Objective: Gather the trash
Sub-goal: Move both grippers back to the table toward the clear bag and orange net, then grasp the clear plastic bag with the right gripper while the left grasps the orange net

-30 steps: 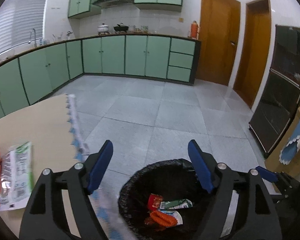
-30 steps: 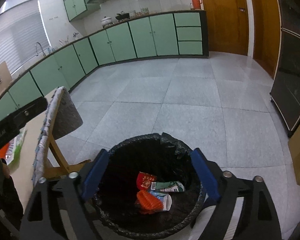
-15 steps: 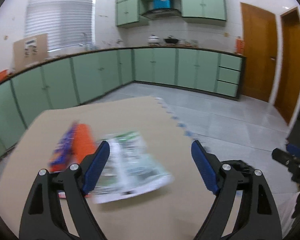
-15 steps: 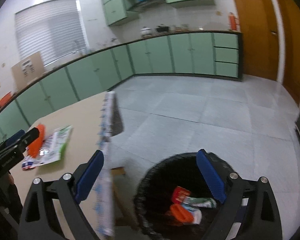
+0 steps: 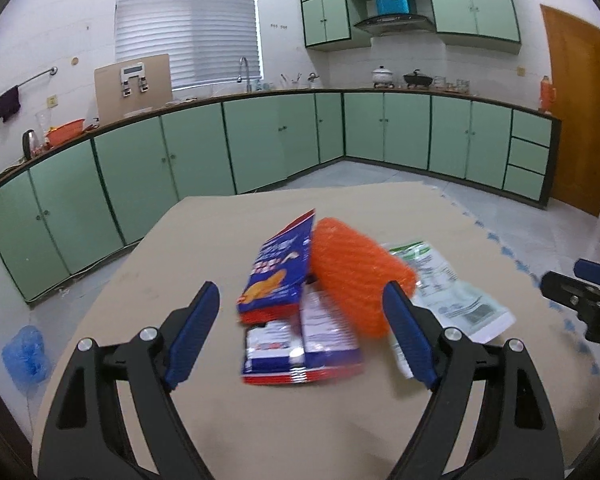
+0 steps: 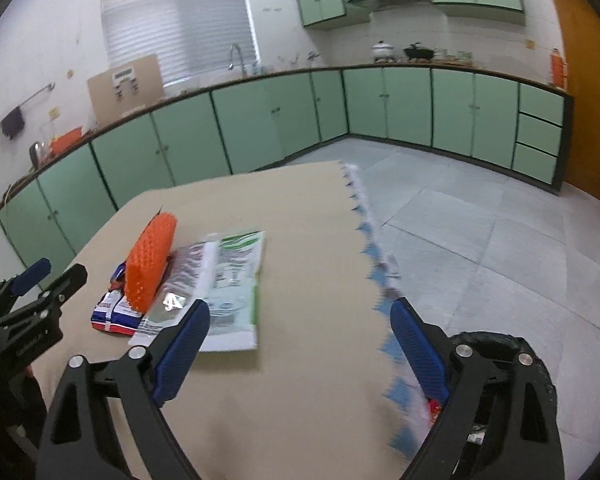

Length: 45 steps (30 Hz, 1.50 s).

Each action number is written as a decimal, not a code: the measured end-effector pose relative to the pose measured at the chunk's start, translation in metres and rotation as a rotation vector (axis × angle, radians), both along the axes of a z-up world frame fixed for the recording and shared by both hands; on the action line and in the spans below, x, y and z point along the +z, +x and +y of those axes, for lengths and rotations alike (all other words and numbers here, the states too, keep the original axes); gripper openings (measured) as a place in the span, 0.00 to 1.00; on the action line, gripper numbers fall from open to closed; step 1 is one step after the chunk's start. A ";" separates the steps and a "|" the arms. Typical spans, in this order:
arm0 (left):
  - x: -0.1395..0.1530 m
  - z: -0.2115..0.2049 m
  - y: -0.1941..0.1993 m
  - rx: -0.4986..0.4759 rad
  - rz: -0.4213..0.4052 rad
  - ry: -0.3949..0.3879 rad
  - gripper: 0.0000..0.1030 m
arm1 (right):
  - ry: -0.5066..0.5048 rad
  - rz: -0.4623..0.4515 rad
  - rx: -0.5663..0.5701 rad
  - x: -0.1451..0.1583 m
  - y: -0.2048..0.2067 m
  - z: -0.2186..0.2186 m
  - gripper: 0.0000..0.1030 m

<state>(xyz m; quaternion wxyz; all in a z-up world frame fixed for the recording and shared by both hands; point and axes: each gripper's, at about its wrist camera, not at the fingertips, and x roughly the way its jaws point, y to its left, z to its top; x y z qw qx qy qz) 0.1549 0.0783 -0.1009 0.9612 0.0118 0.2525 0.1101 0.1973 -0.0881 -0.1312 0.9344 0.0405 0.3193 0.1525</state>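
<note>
A pile of trash lies on the beige table point(image 5: 260, 432): a blue-and-red snack bag point(image 5: 278, 268), a blue-and-white wrapper point(image 5: 300, 344), an orange foam net point(image 5: 352, 272) and a white-and-green packet point(image 5: 452, 288). My left gripper point(image 5: 300, 332) is open and empty, just above the wrappers. My right gripper point(image 6: 300, 344) is open and empty over the table, right of the white-and-green packet point(image 6: 228, 280) and orange net point(image 6: 150, 260). The black-lined trash bin point(image 6: 500, 360) is at the table's right edge, partly hidden behind my right finger.
The tablecloth's blue-trimmed edge point(image 6: 372, 264) runs along the right side. Green cabinets point(image 5: 400, 132) line the walls. A blue bag point(image 5: 26, 352) lies on the floor to the left. Grey tiled floor point(image 6: 480, 232) lies to the right.
Both grippers swung left from over the bin to the table. The left one now hovers over the trash pile. Both stayed open.
</note>
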 end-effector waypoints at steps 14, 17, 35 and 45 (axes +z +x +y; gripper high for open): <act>-0.016 0.027 -0.010 0.045 0.031 -0.050 0.79 | -0.072 0.162 0.073 -0.039 0.024 0.044 0.71; -0.018 0.028 -0.009 0.047 0.037 -0.059 0.79 | -0.076 0.170 0.084 -0.043 0.021 0.046 0.62; -0.023 -0.009 0.012 -0.034 0.062 -0.060 0.81 | -0.075 0.131 0.089 -0.040 0.010 0.031 0.04; -0.037 -0.021 0.046 -0.072 0.153 -0.121 0.69 | -0.060 0.132 0.085 -0.042 0.012 0.023 0.04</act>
